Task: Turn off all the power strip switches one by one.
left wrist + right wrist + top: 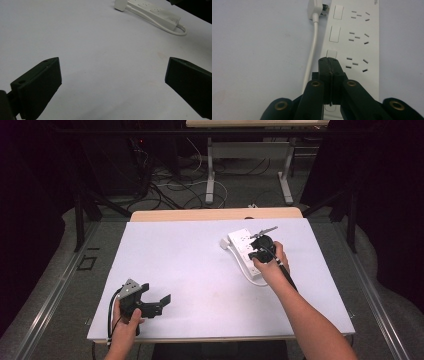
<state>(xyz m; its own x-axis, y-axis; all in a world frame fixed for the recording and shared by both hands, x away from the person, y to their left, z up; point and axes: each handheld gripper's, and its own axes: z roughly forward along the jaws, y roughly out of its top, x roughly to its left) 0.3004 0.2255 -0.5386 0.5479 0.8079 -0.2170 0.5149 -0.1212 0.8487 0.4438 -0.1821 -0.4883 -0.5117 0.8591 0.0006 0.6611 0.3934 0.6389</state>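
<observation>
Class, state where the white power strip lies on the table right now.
In the high view the power strip lies on the table's far right part, under the shut right gripper, its plug beside its far end.

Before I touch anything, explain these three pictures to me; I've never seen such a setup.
A person holds hand-operated tongs in each hand; no robot is involved. One picture looks down from above the table. The other two come from cameras riding on each pair of tongs. The left tongs are wide open, hovering over the bare white surface and holding nothing. The right tongs are closed, their tips at a switch on a white power strip, whose own plug lies beside it.
</observation>
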